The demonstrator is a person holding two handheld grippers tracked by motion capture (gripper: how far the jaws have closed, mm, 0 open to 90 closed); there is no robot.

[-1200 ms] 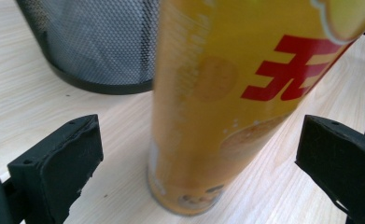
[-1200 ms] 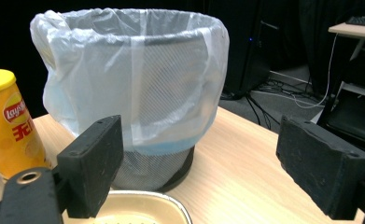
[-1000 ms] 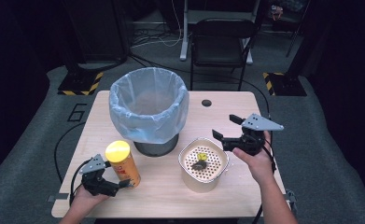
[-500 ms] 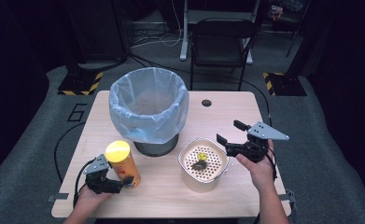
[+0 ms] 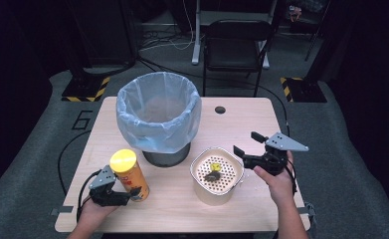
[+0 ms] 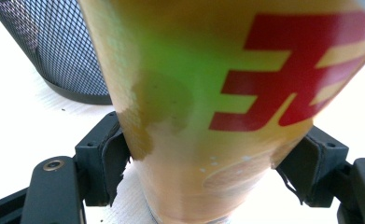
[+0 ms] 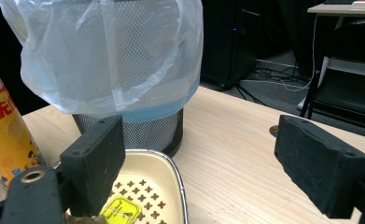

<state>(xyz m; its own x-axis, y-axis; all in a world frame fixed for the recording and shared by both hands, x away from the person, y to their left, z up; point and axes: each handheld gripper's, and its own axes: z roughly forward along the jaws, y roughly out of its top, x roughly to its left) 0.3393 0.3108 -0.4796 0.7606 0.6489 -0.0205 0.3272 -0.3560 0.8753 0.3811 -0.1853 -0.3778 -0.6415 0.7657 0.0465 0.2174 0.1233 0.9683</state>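
Left gripper clamped on chip can, right gripper wide open beside strainer bowl

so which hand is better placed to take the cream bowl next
Right. Its open tongs sit at the bowl's rim, one jaw over the rim in the right gripper view. The left tongs are shut on the can.

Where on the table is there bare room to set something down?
Bare wood lies right of the bin, around the hole, and along the table's front edge between the hands. The middle is crowded: chip can, bin and bowl stand close together.
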